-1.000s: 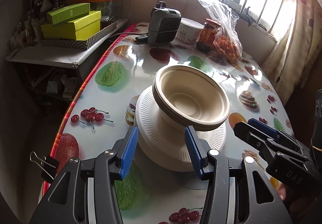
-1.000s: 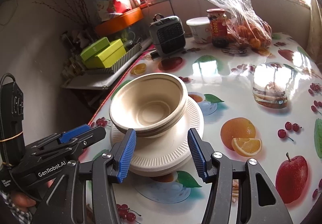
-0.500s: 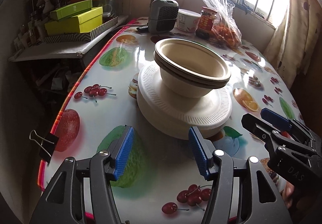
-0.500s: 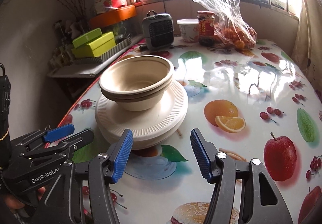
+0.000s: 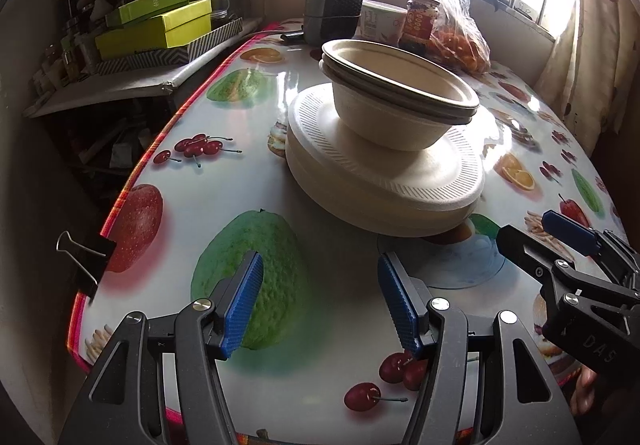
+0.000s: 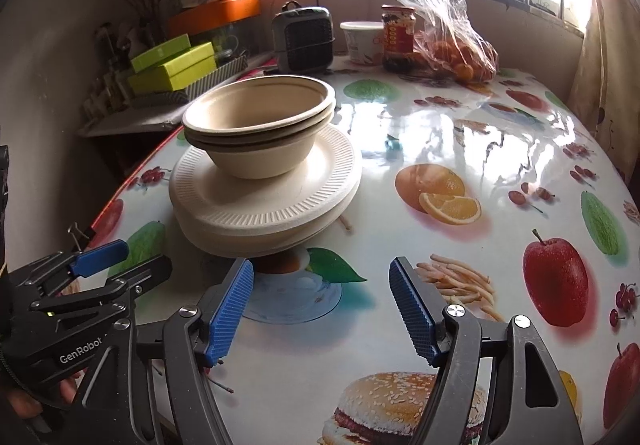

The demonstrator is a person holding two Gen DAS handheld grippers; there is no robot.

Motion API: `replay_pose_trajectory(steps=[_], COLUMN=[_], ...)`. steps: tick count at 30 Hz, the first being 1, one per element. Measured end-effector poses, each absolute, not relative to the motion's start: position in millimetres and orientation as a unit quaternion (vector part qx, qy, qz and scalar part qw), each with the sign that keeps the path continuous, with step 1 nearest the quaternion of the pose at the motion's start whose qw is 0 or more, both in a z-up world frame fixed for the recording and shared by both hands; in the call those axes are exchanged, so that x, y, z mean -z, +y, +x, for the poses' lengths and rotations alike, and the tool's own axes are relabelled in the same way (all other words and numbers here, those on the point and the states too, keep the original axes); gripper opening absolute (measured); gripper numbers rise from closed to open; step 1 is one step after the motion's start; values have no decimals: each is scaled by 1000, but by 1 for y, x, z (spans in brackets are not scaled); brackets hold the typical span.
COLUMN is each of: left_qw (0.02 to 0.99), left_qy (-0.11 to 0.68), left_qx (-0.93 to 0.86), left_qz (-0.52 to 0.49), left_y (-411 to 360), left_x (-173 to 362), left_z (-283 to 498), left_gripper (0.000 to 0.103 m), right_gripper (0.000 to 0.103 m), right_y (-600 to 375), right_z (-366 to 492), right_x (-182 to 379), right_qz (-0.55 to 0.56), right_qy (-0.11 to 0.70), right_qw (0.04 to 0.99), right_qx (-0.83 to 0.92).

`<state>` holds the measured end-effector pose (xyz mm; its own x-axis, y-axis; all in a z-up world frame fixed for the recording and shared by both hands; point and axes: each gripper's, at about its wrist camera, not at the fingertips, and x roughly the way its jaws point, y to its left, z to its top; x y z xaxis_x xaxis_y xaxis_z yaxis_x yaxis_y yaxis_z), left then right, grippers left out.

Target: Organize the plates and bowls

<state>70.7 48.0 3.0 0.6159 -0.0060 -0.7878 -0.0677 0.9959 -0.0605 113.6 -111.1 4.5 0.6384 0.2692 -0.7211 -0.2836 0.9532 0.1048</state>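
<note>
Nested beige bowls rest on a stack of white ribbed plates on the fruit-print table. My left gripper stands open in front of the stack, well short of it, nothing between its blue pads. My right gripper is also back from the stack, its jaws opening wider, with only tabletop between them. Each gripper shows in the other's view: the right gripper at the right edge, the left gripper at the left edge.
At the far end stand a grey heater, a white tub, a red-labelled jar and a bag of oranges. Green boxes sit on a side shelf left of the table. A binder clip grips the table's near-left edge.
Both grippers have pulled back and sunk from the plate stack, which now stands free on the table. Their jaws have spread wider.
</note>
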Motion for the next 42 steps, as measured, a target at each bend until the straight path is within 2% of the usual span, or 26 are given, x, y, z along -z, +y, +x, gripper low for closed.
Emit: replay_pose_trajectory(steps=[21,42], left_qw=[891,891], left_qy=[452,454], left_qx=[-10,-20], left_qz=[-36,-18], left_y=[40,35], left_x=[10,12], left_z=[72,74], left_gripper=[61,61], right_gripper=[74,77], right_y=[-110,-109], right_z=[112,112], right_x=[20,22], right_qz=[-12,-16], right_qy=[428,429], right_qw=[893,893], right_qx=[-137,-135])
